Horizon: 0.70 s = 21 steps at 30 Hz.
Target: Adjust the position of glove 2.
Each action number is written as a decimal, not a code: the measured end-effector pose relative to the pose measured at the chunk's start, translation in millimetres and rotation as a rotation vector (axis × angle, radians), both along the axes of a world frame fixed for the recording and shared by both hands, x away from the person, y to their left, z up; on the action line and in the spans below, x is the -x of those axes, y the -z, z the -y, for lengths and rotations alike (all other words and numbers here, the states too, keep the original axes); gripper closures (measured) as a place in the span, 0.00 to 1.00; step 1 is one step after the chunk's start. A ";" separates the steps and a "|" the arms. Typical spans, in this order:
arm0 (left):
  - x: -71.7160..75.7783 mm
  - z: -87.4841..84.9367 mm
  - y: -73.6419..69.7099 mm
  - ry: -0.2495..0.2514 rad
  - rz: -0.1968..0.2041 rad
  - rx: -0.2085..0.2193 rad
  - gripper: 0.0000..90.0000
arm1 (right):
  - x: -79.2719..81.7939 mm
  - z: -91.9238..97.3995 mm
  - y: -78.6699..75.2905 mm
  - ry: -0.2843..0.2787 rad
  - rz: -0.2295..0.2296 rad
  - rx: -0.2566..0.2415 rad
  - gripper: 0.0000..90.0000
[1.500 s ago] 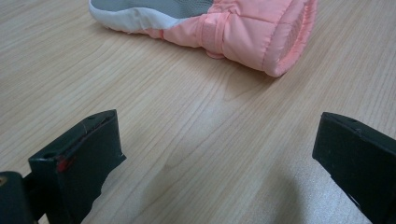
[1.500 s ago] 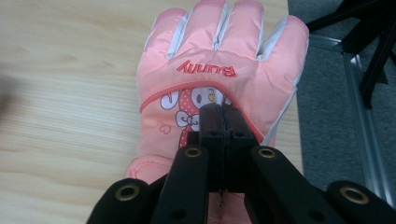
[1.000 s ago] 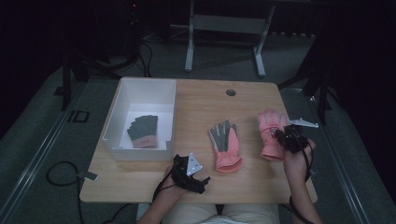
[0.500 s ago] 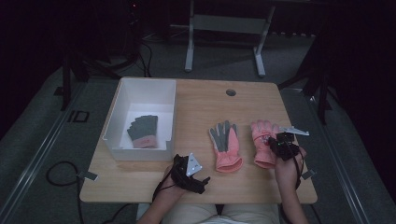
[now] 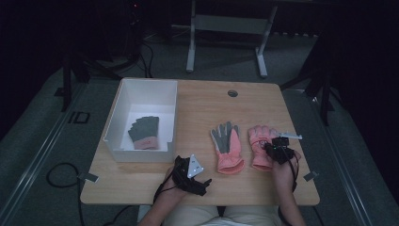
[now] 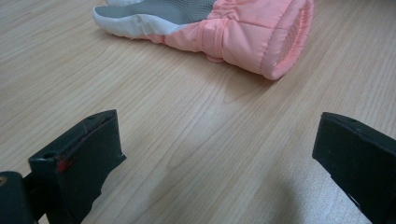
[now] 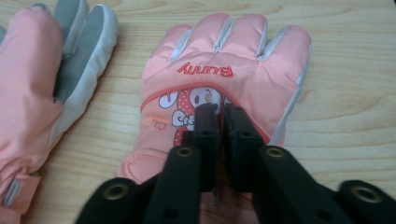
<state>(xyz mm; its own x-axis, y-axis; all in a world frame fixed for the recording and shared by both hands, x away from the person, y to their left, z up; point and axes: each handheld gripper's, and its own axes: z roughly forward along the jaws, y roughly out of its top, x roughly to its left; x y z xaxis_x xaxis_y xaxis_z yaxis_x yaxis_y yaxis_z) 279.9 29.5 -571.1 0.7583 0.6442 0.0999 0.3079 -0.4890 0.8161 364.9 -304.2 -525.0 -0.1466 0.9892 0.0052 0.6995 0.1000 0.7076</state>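
— So, from the high view: where is the pink glove?
— Right of the grey-palmed glove, near the table edge; bare wood lies ahead.
— Left gripper?
— Jaws wide, nothing held, short of that glove's cuff.
— Right gripper?
— Nearly closed, just been opening, pinching the pink glove's fabric.

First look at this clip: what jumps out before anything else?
Two pink gloves on the wooden table: the bunny glove lies back up at the right, with the right gripper over it, jaws nearly together and just starting to part. The palm-up glove lies beside it, and a grey glove sits in the white bin at the left.
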 end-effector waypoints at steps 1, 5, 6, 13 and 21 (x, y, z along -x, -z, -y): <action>0.2 -0.2 -0.1 0.000 0.002 -0.002 0.01 | 0.9 1.4 -1.8 -0.013 0.006 -0.001 0.85; 0.0 -0.2 0.0 -0.001 0.001 -0.002 0.01 | 4.0 8.9 -10.9 -0.105 0.033 0.014 0.61; -0.1 -0.1 0.1 -0.001 0.001 -0.002 0.01 | 5.4 11.6 -14.5 -0.128 0.052 0.013 0.59; -0.3 0.1 0.2 0.000 -0.002 -0.007 0.01 | 6.7 31.9 -37.1 -0.294 0.096 0.026 0.65; -0.3 1.2 1.0 0.002 0.003 -0.011 0.01 | -3.9 43.0 -40.7 -0.372 0.055 0.043 0.71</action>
